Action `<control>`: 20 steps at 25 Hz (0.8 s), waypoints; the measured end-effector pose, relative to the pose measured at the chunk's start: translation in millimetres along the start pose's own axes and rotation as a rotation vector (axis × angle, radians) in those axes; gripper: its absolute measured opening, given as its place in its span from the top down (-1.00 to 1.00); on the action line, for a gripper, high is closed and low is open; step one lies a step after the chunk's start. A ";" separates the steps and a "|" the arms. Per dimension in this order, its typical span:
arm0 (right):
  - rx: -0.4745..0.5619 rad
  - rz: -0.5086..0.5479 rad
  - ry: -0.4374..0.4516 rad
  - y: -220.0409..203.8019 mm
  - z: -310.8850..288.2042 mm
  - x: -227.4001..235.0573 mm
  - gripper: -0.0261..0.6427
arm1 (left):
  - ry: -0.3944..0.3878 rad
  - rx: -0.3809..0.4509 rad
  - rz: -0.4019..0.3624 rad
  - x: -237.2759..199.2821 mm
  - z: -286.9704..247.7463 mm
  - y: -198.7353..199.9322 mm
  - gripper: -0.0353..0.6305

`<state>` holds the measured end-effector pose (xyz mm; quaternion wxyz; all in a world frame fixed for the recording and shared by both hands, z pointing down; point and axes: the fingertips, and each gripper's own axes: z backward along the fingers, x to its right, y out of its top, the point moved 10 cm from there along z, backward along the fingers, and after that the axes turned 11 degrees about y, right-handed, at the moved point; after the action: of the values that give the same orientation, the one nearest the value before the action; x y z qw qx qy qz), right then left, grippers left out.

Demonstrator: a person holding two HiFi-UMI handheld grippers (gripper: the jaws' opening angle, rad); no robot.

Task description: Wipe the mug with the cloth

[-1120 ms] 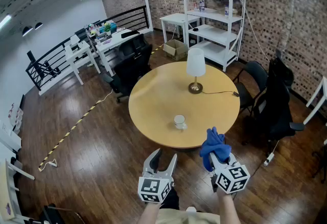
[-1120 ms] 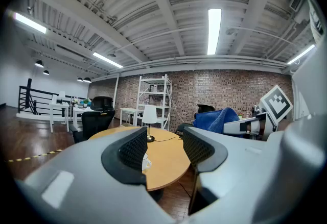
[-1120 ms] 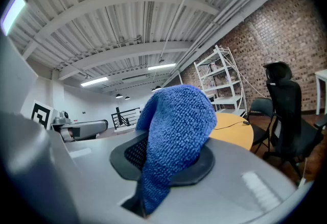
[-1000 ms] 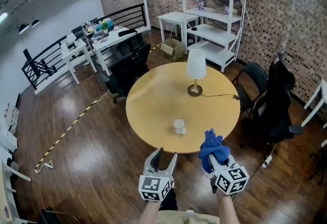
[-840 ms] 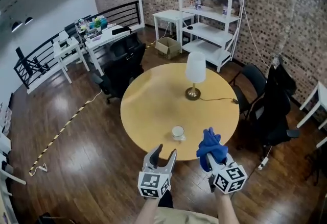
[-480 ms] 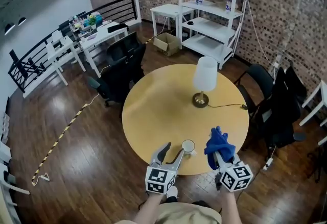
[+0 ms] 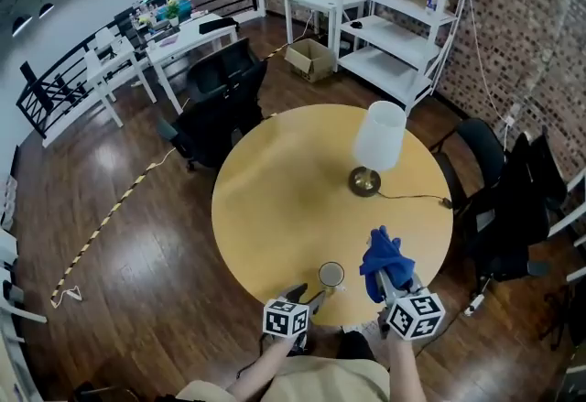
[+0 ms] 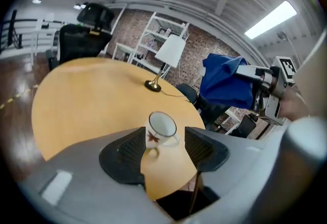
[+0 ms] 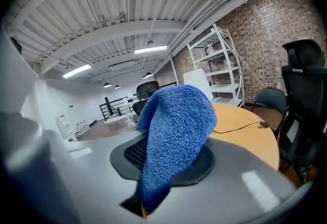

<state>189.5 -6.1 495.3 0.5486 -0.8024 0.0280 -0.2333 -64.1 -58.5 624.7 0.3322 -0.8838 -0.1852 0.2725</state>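
Observation:
A white mug [image 7: 330, 276] with a dark rim and a small red leaf mark stands near the front edge of the round wooden table [image 7: 275, 199]. In the left gripper view the mug [image 8: 161, 131] sits just ahead of my left gripper [image 8: 163, 147], partly between its tips. Its jaws have just been opening and the pads do not touch the mug. In the head view my left gripper [image 7: 307, 297] is low at the table's edge. My right gripper [image 9: 168, 159] is shut on a blue cloth [image 9: 176, 126]. The cloth [image 7: 385, 254] hangs above the table, right of the mug.
A table lamp [image 7: 377, 139] with a white shade stands at the table's far right, its cord [image 7: 412, 197] running right. Black chairs [image 7: 215, 107] stand at the far left and right [image 7: 513, 208]. White shelves [image 7: 403, 34] line the brick wall.
The view and both grippers have come forward to the table. My left gripper has sunk to the mug at the near edge. The right gripper still carries the cloth.

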 end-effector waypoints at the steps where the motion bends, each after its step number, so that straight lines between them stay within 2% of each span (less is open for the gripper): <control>1: -0.021 -0.001 0.023 0.8 -5.7 8.9 0.69 | 0.000 -0.031 0.040 2.9 -6.8 -11.7 0.20; 4: -0.084 -0.001 0.084 2.0 -17.6 33.3 0.69 | 0.004 -0.099 0.096 23.1 -23.1 -39.5 0.18; 6: -0.117 0.001 0.121 3.3 -26.9 49.5 0.69 | 0.002 -0.112 0.118 37.9 -37.3 -46.3 0.18; 10: -0.176 0.019 0.207 8.5 -48.1 72.1 0.69 | 0.053 -0.114 0.183 56.7 -67.6 -49.7 0.20; 15: -0.248 0.033 0.290 5.4 -60.4 89.9 0.69 | 0.153 -0.069 0.303 71.6 -93.3 -52.1 0.24; 18: -0.280 0.049 0.330 5.3 -66.0 98.5 0.69 | 0.217 -0.036 0.353 76.1 -101.9 -49.7 0.33; 20: -0.299 0.062 0.356 7.4 -69.1 101.2 0.69 | 0.257 -0.025 0.370 78.1 -103.5 -49.1 0.55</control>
<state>253.0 -99.5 543.5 0.4170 -0.8197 0.1833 -0.3473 52.4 -34.2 695.7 0.2868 -0.9341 0.0205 0.2116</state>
